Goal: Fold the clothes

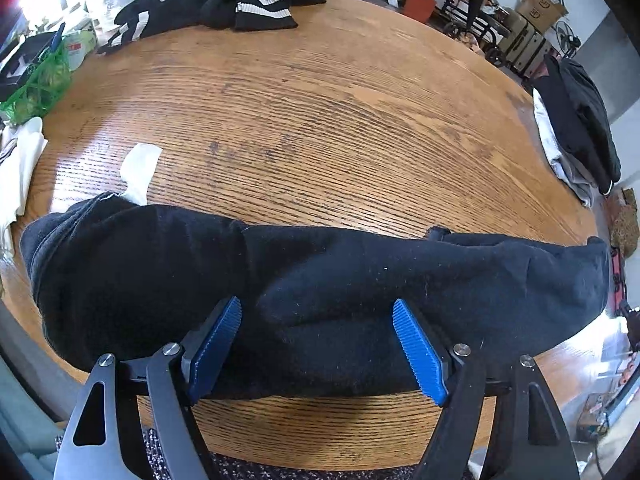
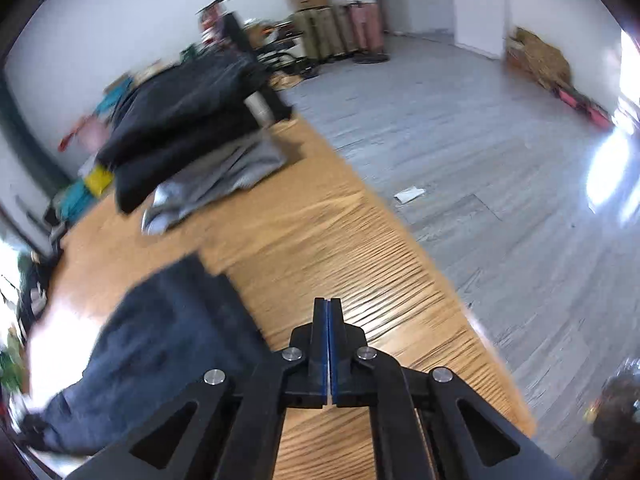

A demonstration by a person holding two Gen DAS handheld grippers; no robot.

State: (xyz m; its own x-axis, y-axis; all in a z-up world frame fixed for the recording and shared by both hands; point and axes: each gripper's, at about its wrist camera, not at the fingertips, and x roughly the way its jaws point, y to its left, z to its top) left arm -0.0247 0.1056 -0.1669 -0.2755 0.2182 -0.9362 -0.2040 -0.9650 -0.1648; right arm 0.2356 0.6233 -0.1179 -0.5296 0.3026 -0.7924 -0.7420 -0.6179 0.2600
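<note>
My left gripper (image 1: 316, 352) hangs just over the near edge of the wooden table (image 1: 320, 120), its blue ribbed pads (image 1: 216, 344) spread wide with nothing pressed between them. Under and between them lies the black garment (image 1: 320, 292), bunched into a long roll along the near edge, running from the near left corner almost to the near right one. A white scrap of cloth (image 1: 140, 168) peeks out just behind its left end. At the far left edge sits a heap of black clothes with white stripes (image 1: 224, 4). At the right edge a folded stack (image 1: 576, 132) rests, dark pieces over pale grey ones.

My right gripper (image 2: 328, 340) has its jaws pressed fully together and empty, poised above bare wood near the table's right edge. In this blurred view the black garment (image 2: 152, 344) lies to its left, apart from the fingers. The folded stack (image 2: 192, 148) sits farther along the same edge, black layers on grey. Grey plank floor (image 2: 500, 160) spreads beyond the table on the right.
</note>
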